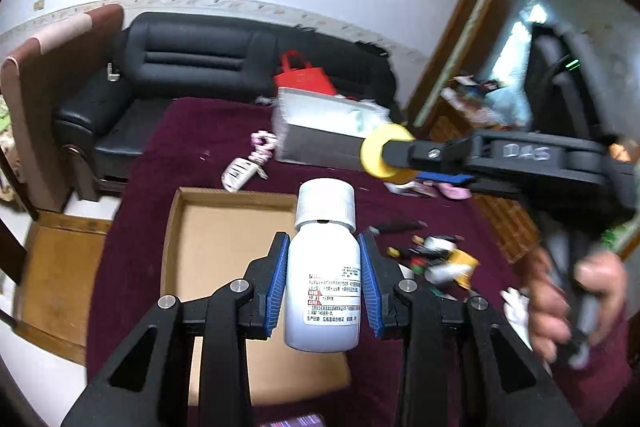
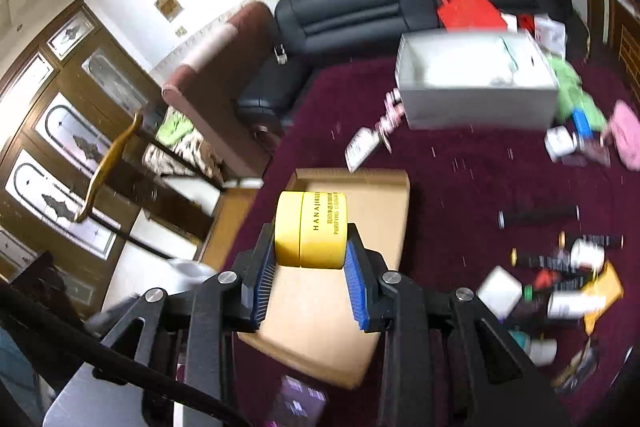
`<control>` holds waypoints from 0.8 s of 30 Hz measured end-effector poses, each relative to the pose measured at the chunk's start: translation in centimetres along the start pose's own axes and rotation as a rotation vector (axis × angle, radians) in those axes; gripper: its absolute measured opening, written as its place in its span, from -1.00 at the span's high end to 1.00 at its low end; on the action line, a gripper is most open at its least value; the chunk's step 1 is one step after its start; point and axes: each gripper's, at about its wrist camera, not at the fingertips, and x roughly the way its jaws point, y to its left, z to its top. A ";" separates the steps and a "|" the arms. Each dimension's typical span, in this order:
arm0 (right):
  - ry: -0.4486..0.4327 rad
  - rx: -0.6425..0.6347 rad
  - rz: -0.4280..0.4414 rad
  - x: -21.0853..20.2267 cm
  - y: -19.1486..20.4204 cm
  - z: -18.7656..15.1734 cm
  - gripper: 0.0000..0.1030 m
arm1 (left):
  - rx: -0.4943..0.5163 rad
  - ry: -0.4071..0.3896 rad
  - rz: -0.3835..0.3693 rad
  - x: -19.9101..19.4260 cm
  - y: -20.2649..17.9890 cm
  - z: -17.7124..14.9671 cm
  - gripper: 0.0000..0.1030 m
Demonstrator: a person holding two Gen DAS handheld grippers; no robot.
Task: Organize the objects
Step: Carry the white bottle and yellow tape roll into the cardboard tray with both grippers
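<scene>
While both loads hang above the shallow brown cardboard tray (image 1: 224, 227) on the maroon-covered bench (image 1: 192, 131), the left hand-held gripper (image 1: 325, 281) pinches a smooth white plastic bottle (image 1: 324, 287) at mid-body; the right hand-held gripper (image 2: 310, 263) clamps a squat yellow plastic jar (image 2: 312, 229) across its flat ends. Both look light, rigid, slippery.

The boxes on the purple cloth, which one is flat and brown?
The cardboard tray nearest the tools. It is low, open-topped and tan, lying flat on the cloth. The other box, farther back by the sofa, is taller and grey-white.

White bottle (image 1: 323, 279) clamped upright, cardboard tray (image 1: 224, 227) beneath
</scene>
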 end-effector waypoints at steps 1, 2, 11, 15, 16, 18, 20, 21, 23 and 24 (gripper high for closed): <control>-0.006 0.000 -0.015 0.6 0.2 0.8 0.42 | -0.002 -0.001 0.038 1.2 0.4 0.5 0.43; -0.002 0.001 -0.042 1.8 0.3 1.4 0.42 | -0.010 0.008 0.064 2.7 1.1 0.9 0.43; 0.147 0.122 -0.134 15.5 -5.1 0.6 0.42 | -0.173 0.157 0.126 14.9 7.6 -1.5 0.43; 0.170 0.152 -0.155 18.7 -7.7 -0.3 0.42 | -0.257 0.181 0.101 17.8 9.6 -2.2 0.43; 0.175 0.155 -0.162 19.2 -8.0 -0.4 0.42 | -0.268 0.187 0.096 18.3 9.8 -2.2 0.43; 0.186 0.172 -0.171 20.5 -8.9 -0.7 0.42 | -0.284 0.189 0.095 19.2 10.3 -2.5 0.43; 0.188 0.185 -0.171 20.9 -9.2 -0.8 0.42 | -0.311 0.189 0.069 19.9 10.4 -2.4 0.43; 0.187 0.187 -0.176 21.1 -9.5 -0.8 0.42 | -0.318 0.190 0.062 20.1 10.4 -2.3 0.43; 0.185 0.188 -0.179 21.3 -9.9 -0.9 0.42 | -0.317 0.182 0.052 20.4 10.4 -2.3 0.43; 0.177 0.186 -0.177 21.4 -10.1 -0.9 0.42 | -0.316 0.176 0.050 20.4 10.3 -2.2 0.43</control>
